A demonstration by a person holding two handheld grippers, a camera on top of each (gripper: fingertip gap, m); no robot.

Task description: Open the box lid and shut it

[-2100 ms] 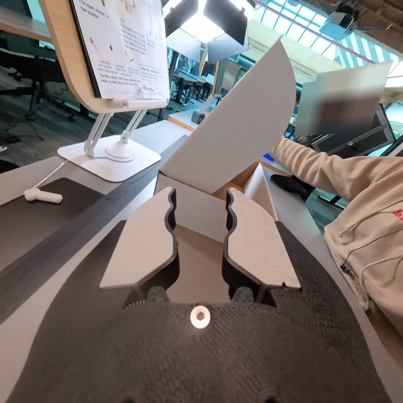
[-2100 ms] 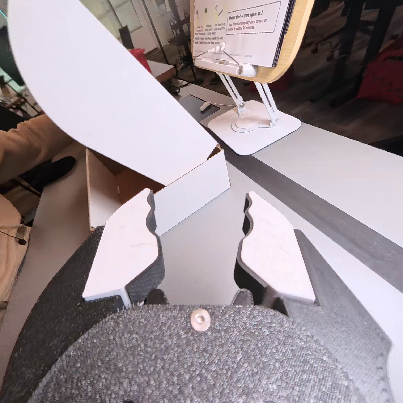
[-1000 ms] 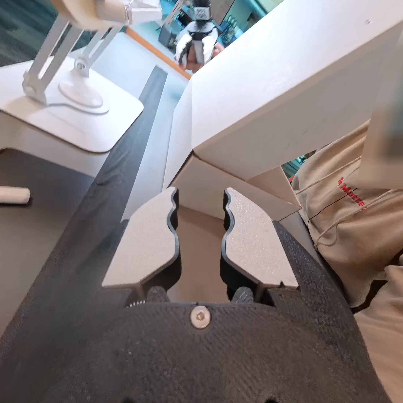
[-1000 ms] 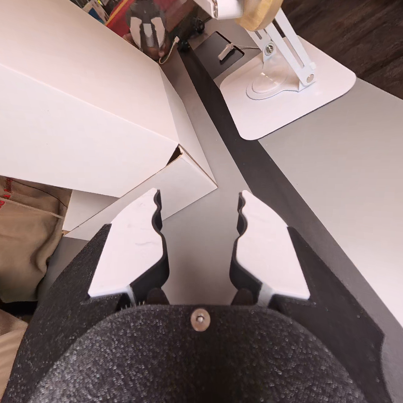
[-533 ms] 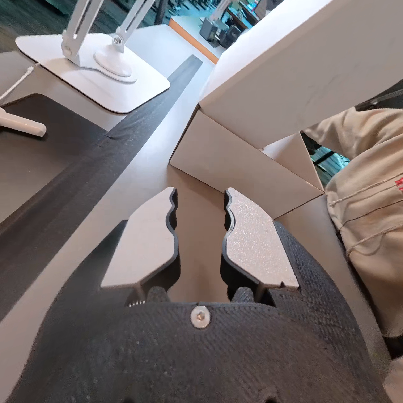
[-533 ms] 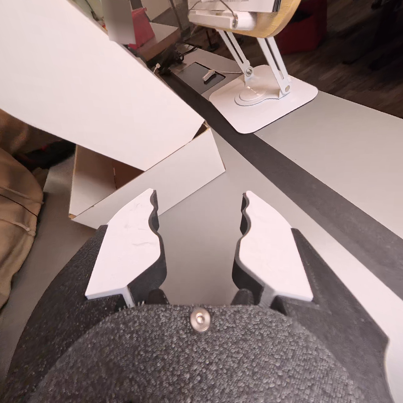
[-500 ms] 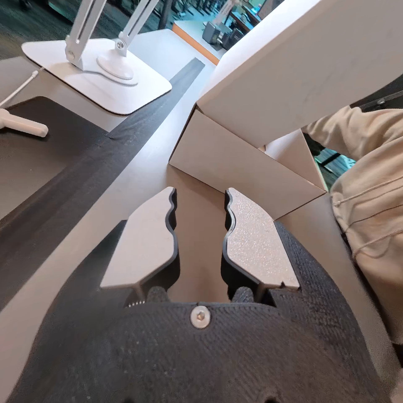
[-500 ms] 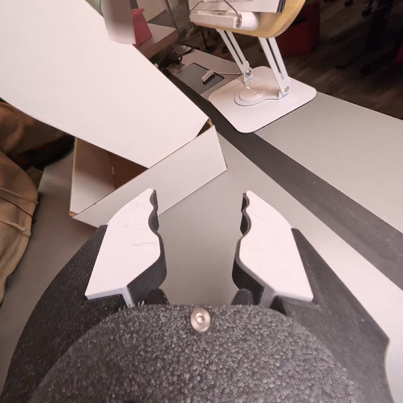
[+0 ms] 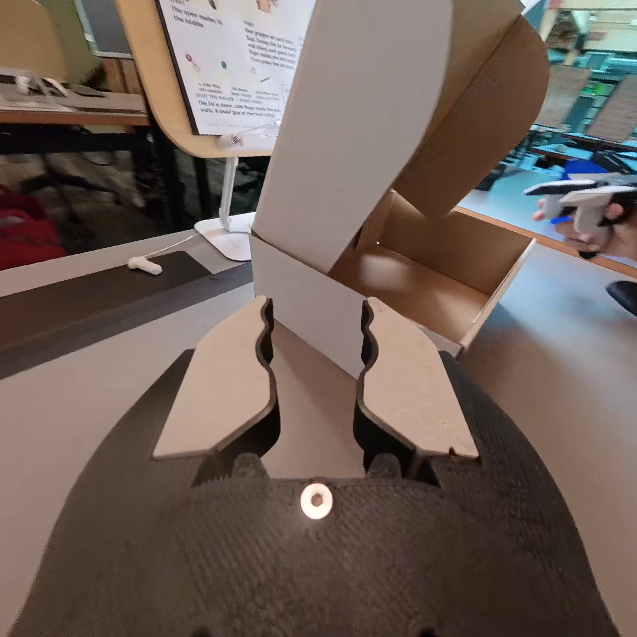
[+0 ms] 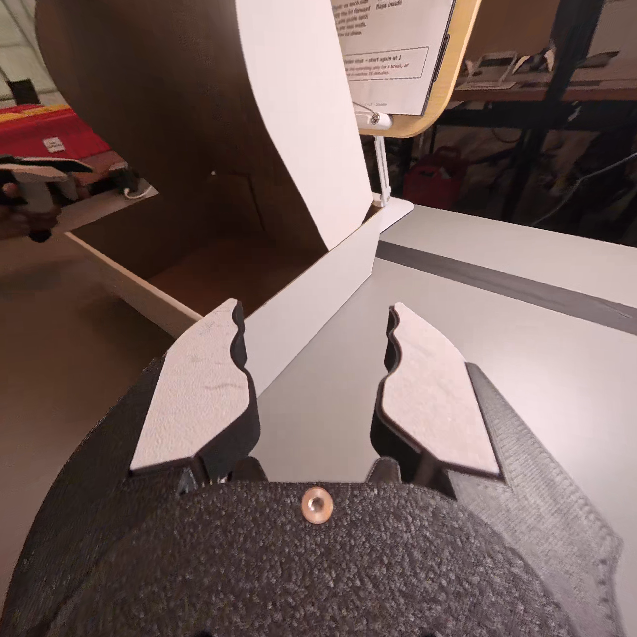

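Left wrist view: box (image 9: 303,306) just beyond parted, empty fingers (image 9: 238,358), lid (image 9: 358,113) raised.

Grey tabletop (image 9: 86,396) with dark strip (image 9: 103,303). On it: open white cardboard box (image 9: 310,310) at 12 o'clock, white stand base (image 9: 227,241) at 11, small white plug (image 9: 144,267) at 10.

Right gripper beside the opened cardboard box

The right gripper (image 10: 315,341) has its jaws spread, nothing between them, over the grey table (image 10: 517,344). Ahead and left of the left jaw sits the white cardboard box (image 10: 310,289), brown inside, its lid (image 10: 296,103) raised upright. Beyond the jaws stands a board with a printed sheet (image 10: 389,51); far left, blurred, is the left gripper (image 10: 38,179).
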